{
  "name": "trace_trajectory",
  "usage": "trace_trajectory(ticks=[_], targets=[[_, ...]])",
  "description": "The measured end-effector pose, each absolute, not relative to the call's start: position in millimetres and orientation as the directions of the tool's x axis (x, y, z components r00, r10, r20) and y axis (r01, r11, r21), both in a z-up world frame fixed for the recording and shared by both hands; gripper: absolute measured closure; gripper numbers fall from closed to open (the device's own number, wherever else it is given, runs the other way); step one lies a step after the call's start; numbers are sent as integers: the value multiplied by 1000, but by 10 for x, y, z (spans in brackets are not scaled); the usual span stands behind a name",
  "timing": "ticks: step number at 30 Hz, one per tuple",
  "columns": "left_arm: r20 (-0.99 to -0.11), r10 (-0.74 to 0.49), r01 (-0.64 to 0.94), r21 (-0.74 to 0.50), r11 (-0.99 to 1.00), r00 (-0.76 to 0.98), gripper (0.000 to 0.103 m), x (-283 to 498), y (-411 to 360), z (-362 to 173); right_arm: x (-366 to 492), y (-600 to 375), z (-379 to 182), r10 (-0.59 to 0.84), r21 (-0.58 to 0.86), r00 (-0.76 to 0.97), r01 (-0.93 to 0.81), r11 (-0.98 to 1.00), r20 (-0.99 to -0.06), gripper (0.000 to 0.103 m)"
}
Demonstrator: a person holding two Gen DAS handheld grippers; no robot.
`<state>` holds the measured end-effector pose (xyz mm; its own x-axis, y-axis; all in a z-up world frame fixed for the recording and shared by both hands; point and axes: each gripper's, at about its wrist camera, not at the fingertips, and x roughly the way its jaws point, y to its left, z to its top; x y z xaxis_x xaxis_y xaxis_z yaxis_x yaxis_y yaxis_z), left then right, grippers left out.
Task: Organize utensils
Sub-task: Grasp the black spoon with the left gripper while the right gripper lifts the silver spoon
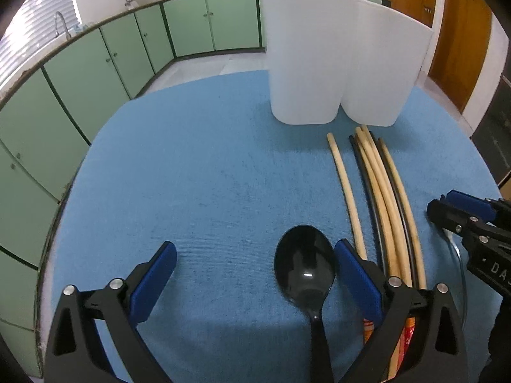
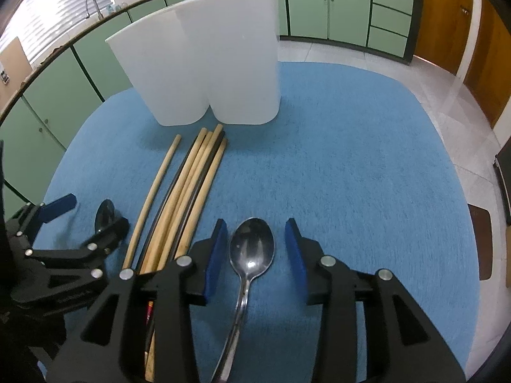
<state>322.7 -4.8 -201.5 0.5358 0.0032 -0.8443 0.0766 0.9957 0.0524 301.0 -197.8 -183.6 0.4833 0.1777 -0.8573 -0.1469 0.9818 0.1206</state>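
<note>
A black plastic spoon [image 1: 305,265] lies on the blue mat, bowl up, between the fingers of my open left gripper [image 1: 255,274], nearer the right finger. A steel spoon [image 2: 252,249] lies between the fingers of my open right gripper [image 2: 257,255]. Several wooden and black chopsticks [image 1: 377,191] lie side by side between the two spoons; they also show in the right wrist view [image 2: 185,198]. A white two-compartment holder [image 1: 338,63] stands upright at the far side of the mat, also in the right wrist view [image 2: 207,57].
The blue mat [image 1: 198,175] covers a round table. Green cabinets [image 1: 105,63] and a counter with a tap run behind it. Wooden doors [image 2: 447,19] stand at the right. Each gripper shows at the edge of the other's view.
</note>
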Motion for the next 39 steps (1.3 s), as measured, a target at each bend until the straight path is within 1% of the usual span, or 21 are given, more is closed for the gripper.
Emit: trace_trajectory(ticks=[2,3,5,6,7,8,12,15,18,19,24,30,33,36,39], targets=[[-848,-28,76,15,997,530,17,3264,-29,-2014,3043,-1956,-1831,177,119,475,-151,981,-862,69],[-845,-33,74,8,997,534,20,3280,-22,-2003,3071,-1950,-1828,179,119,466,-155,981,-867,76],[-841,-55,96,-3,995,538,42,3308,-44,-1980,3107,-1960,-1814,186,125,456,-160,979,-871,76],[-840,-73,111,-15,994,538,47,3328,-53,-1967,3114,-1971,-1806,191,130,453,-163,978,-871,76],[-838,-87,122,-25,992,539,59,3338,-55,-1959,3121,-1985,-1790,196,134,456,-164,977,-868,76],[-835,-109,136,-41,990,539,68,3352,-56,-1948,3114,-2002,-1773,201,139,464,-165,976,-863,76],[-813,-183,157,-113,981,553,68,3339,-19,-1910,2974,-2102,-1609,240,163,557,-185,969,-795,76],[-736,-239,170,-169,971,634,68,3151,112,-1737,2859,-2197,-1412,272,169,634,-219,961,-724,76],[-651,-260,182,-187,965,713,68,2964,78,-1570,2766,-2279,-1192,330,205,682,-260,944,-653,76],[-606,-262,189,-183,965,751,68,2907,95,-1464,2748,-2314,-1128,345,214,693,-271,938,-633,76],[-462,-265,212,-166,963,846,68,2871,112,-1057,2718,-2377,-742,396,233,753,-320,918,-526,77],[-337,-259,222,-144,964,905,68,3081,61,-601,2880,-2467,-201,423,234,802,-354,905,-421,77],[-264,-239,215,-117,970,935,68,3310,46,-321,3047,-2524,22,394,191,834,-345,919,-387,77],[-210,-218,202,-98,975,953,68,3506,16,-101,3280,-2579,175,371,176,852,-328,928,-370,77],[-178,-186,178,-59,982,966,68,3757,-63,-21,3559,-2603,234,314,143,876,-280,949,-367,77]])
